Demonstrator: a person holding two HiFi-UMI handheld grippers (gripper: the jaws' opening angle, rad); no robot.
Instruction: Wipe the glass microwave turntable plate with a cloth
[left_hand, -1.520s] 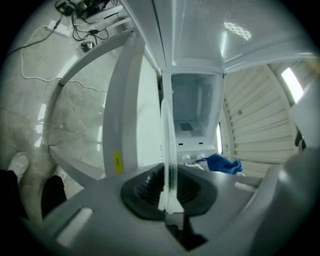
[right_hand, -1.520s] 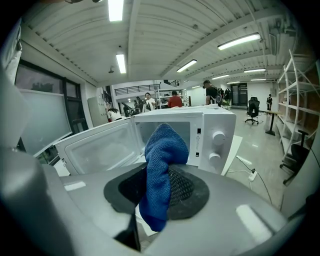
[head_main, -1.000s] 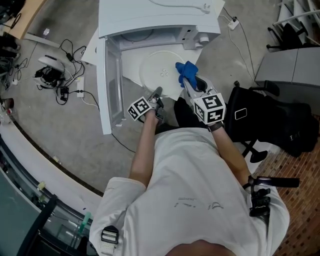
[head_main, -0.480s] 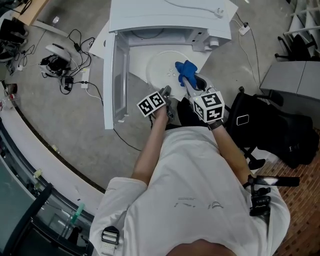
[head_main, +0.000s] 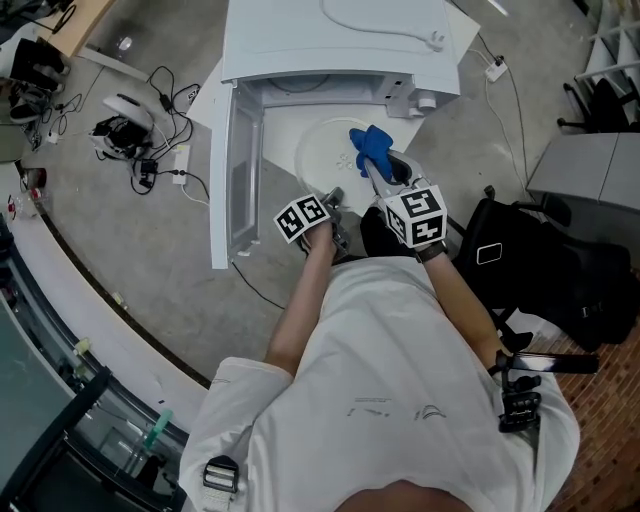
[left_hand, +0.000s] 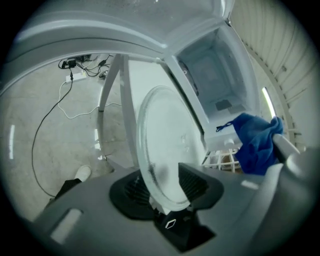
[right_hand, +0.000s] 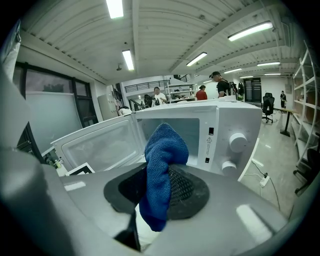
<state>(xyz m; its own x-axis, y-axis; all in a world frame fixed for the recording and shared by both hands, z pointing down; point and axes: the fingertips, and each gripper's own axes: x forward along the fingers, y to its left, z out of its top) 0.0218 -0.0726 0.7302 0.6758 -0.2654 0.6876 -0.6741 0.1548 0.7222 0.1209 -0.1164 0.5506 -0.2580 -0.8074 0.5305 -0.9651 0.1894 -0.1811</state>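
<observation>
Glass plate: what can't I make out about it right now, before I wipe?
- Smears on the glass plate: too small in the head view, washed out against white.
- Its right edge, head view: under the blue cloth and right gripper.
- Its near rim, left gripper view: down between the pads of the left gripper, whose jaws have just been opening.

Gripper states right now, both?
Left gripper: open, has just been opening, glass plate rim between its fingers.
Right gripper: closed on the blue cloth.
</observation>
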